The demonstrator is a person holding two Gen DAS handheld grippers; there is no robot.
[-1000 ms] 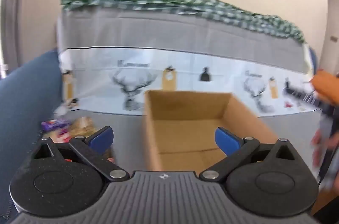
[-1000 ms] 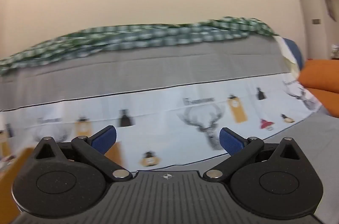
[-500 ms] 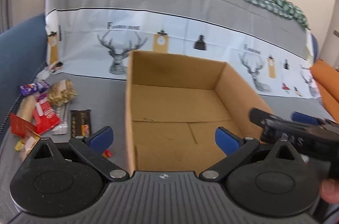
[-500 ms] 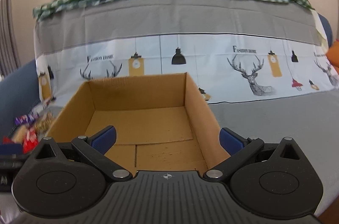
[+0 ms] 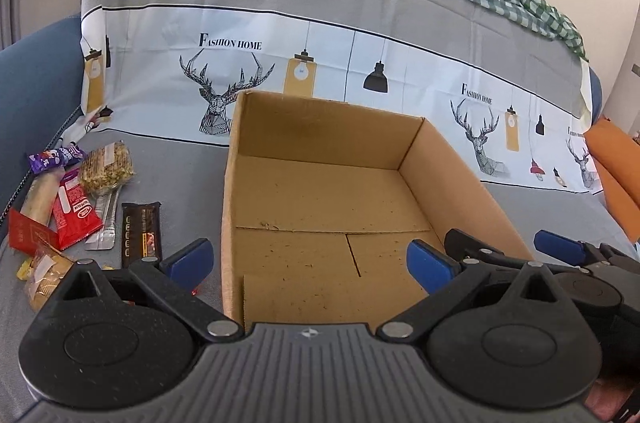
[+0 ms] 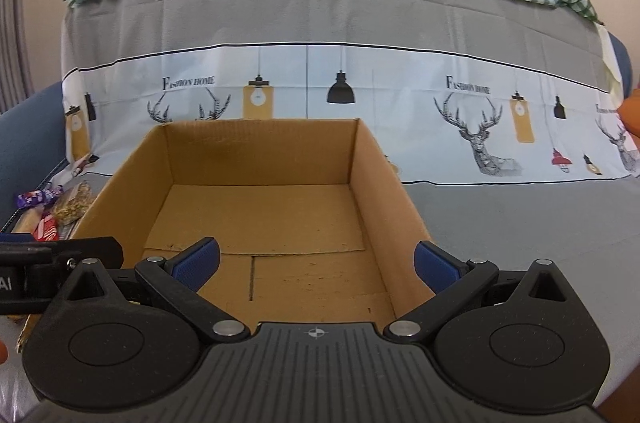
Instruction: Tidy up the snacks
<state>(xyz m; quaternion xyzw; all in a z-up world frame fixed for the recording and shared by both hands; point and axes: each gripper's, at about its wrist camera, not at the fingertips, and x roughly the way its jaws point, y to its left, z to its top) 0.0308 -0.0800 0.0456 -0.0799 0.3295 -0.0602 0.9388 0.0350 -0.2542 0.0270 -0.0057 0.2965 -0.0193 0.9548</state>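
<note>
Grey printed cloth [image 5: 280, 3] is being shown draped over the sofa back and seat. A cardboard box [image 5: 236, 191], open-topped and holding nothing, is being seen resting on the seat. The left gripper [image 5: 308, 261] and the right gripper [image 6: 316, 261] are both being held spread wide above the box's near edge, nothing between the fingers. The snacks [image 5: 76, 199] are being left in a loose pile on the seat, just left of the box.
</note>
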